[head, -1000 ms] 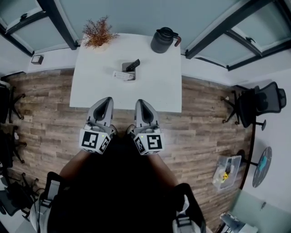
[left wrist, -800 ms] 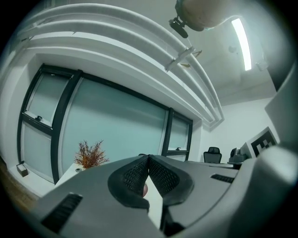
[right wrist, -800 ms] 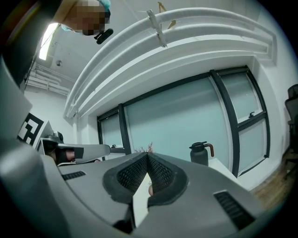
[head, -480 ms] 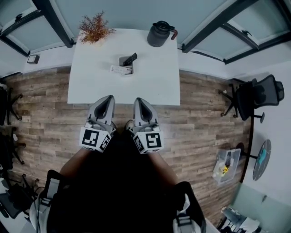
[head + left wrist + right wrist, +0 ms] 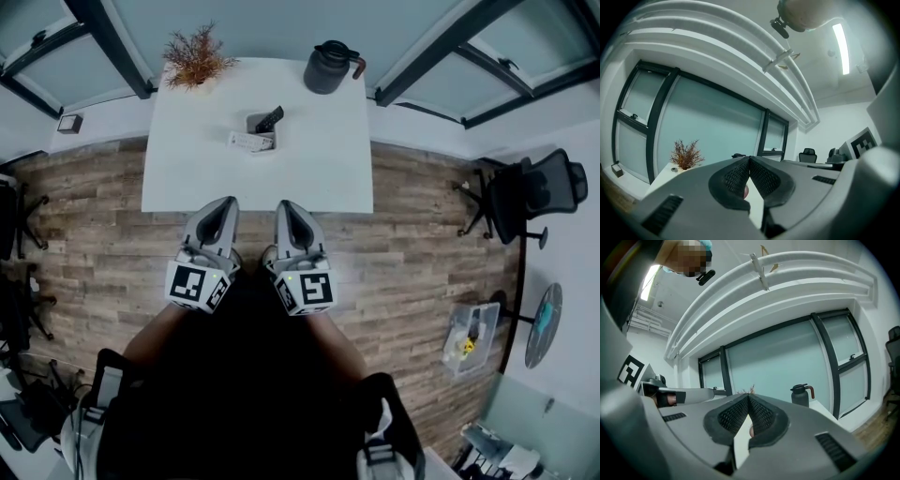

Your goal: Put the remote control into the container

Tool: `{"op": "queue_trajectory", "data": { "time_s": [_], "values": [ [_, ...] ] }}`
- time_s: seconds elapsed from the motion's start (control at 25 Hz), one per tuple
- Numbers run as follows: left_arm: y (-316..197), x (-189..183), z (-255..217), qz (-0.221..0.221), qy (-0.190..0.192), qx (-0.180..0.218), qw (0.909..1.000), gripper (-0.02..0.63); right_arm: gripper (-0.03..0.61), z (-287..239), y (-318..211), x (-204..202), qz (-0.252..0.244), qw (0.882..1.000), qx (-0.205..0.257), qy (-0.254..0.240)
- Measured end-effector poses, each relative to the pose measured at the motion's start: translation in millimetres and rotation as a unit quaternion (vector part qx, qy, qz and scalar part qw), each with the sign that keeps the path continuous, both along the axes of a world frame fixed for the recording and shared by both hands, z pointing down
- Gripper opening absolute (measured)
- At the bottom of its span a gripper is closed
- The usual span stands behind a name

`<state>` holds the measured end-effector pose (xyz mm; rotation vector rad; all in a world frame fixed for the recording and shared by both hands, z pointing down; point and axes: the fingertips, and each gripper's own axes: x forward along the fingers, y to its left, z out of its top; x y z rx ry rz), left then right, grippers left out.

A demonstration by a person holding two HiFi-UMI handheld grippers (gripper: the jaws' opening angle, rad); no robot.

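Only our head view shows the black remote [image 5: 270, 118] in the container [image 5: 253, 123] on the table [image 5: 309, 159]; left gripper [image 5: 749, 160] and right gripper [image 5: 748, 397] are clamped together, empty.

The head view looks steeply down from high above, with the white rectangular tabletop [image 5: 309, 178] well ahead. The cameras on the left hand-held gripper [image 5: 749, 164] and right hand-held gripper [image 5: 748, 401] sit low, close behind the jaws. They face level toward the frosted glass windows [image 5: 712, 126]. All three views share the dried reddish-brown plant [image 5: 195, 58].
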<state>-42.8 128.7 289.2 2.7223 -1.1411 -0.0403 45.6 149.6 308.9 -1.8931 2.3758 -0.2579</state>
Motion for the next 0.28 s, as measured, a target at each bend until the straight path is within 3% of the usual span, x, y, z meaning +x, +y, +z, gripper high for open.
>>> {"op": "queue_trajectory", "data": {
  "time_s": [0.28],
  "values": [
    [2.6,1.3,1.7,0.005,0.0,0.005,1.0,0.009,0.004,0.4,2.5,2.1,0.006,1.0,0.002,0.001]
  ]
}}
